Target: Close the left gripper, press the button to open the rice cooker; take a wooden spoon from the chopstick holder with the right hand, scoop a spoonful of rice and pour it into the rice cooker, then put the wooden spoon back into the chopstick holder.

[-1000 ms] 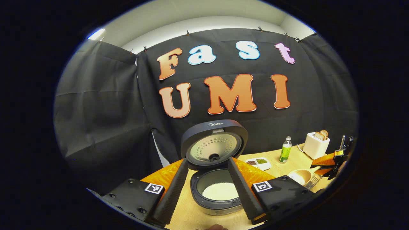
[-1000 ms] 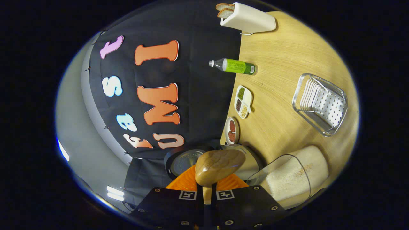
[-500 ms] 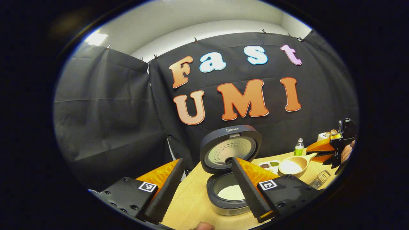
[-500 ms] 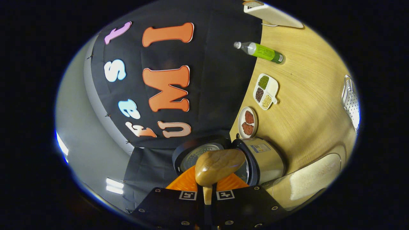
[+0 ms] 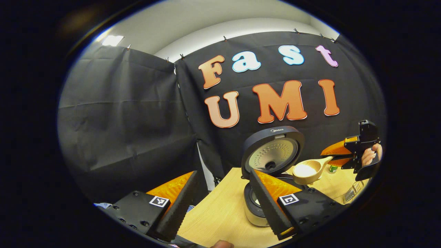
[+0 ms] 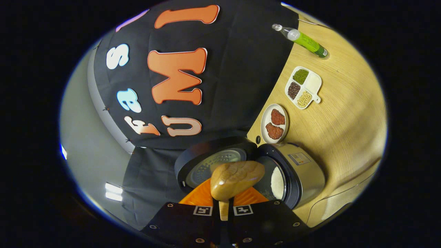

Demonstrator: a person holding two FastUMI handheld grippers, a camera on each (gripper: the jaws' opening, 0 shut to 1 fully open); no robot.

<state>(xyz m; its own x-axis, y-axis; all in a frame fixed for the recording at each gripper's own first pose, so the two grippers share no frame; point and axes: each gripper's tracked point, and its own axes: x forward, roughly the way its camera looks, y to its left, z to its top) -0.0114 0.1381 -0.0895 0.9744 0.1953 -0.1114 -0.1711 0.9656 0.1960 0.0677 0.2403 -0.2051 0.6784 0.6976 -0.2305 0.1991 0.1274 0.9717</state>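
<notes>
One spoonful of rice (image 5: 304, 169) rides our right gripper's (image 6: 223, 206) clamped spoon (image 5: 309, 171) at right of frame. We should tip it slowly over the cooker (image 5: 270, 162). Our left gripper (image 5: 220, 203) gapes empty.

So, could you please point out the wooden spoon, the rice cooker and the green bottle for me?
wooden spoon (image 5: 306, 171): left gripper view, on the rice in its bowl.
rice cooker (image 6: 305, 168): right gripper view, on its body's side.
green bottle (image 6: 305, 40): right gripper view, on its green label.

Our left hand-held gripper (image 5: 220, 203) sits low, fingers spread wide apart and gripping nothing. Our right hand-held gripper (image 6: 224, 206) is rolled sideways, fingers clamped tight, a hand (image 5: 370, 155) wrapped behind it.
</notes>
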